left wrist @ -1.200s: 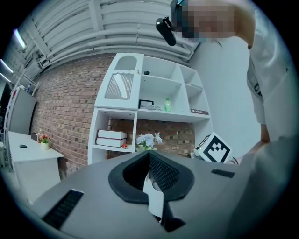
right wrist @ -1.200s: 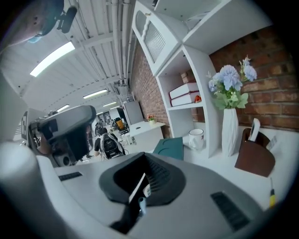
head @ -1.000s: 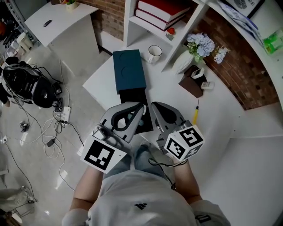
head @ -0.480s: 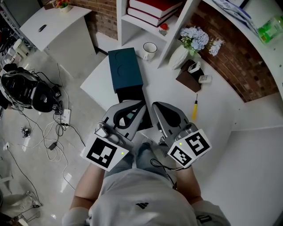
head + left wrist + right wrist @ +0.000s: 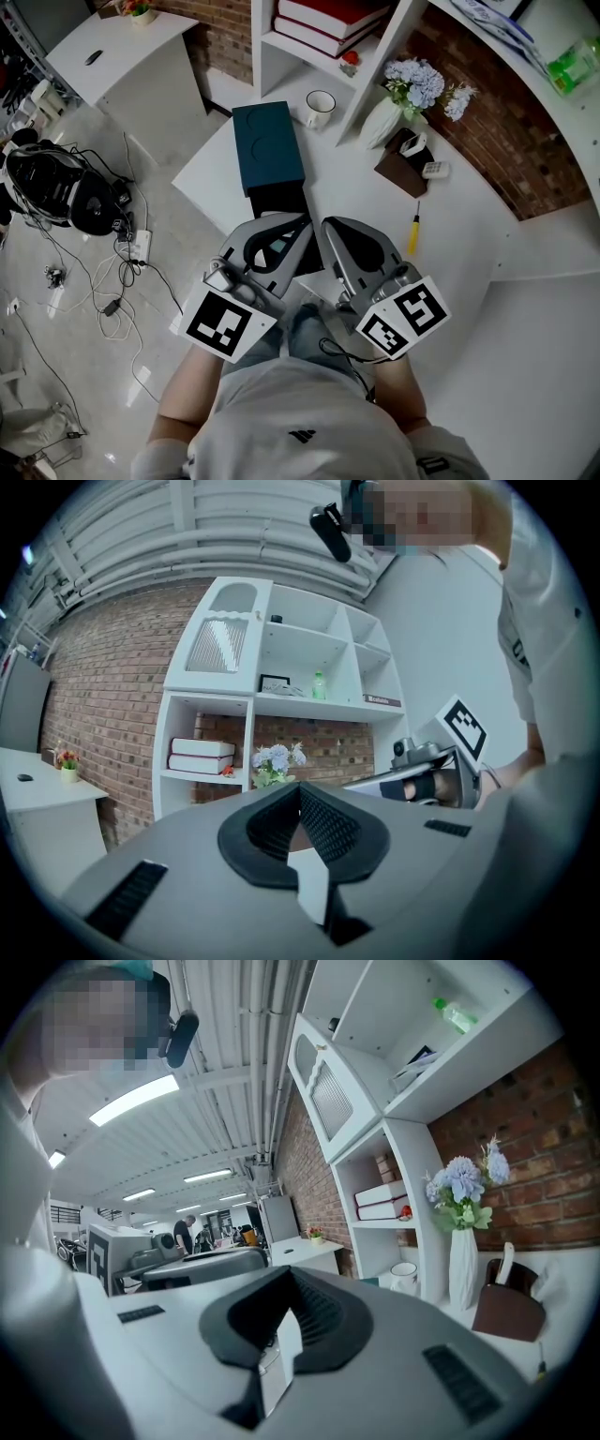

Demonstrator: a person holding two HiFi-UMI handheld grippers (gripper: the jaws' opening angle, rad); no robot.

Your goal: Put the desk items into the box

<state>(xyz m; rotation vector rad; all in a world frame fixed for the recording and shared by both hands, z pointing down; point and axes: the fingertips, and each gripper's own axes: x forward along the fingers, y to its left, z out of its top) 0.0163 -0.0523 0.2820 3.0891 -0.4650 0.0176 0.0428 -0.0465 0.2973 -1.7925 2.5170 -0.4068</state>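
The box (image 5: 269,145), dark teal, lies on the white desk (image 5: 450,244) with its long side running away from you. A black part (image 5: 279,201) sticks out of its near end.

Your left gripper (image 5: 300,228) sits at that near end. From the head view its tips are over the black part, but I cannot tell whether they touch it. Your right gripper (image 5: 325,228) is just beside it, off the right edge of the black part. Each gripper's own view shows its jaws pressed together with nothing between them, so you are holding nothing in either hand.

The white mug (image 5: 321,106) stands just past the box's far right corner, apart from it. Further right of the box stands a white vase (image 5: 382,122) of pale blue flowers (image 5: 424,84). A brown holder (image 5: 403,161) is next to the vase, and a small white keypad (image 5: 433,170) lies just beside the holder.

The screwdriver (image 5: 413,234) lies well to the right of the box's near end, with its yellow handle towards you.

Beyond the box's far end, a white shelf unit holds stacked books (image 5: 323,23). To the left of the box, off the desk, the floor carries loose cables (image 5: 122,272) and a black bag (image 5: 56,183).
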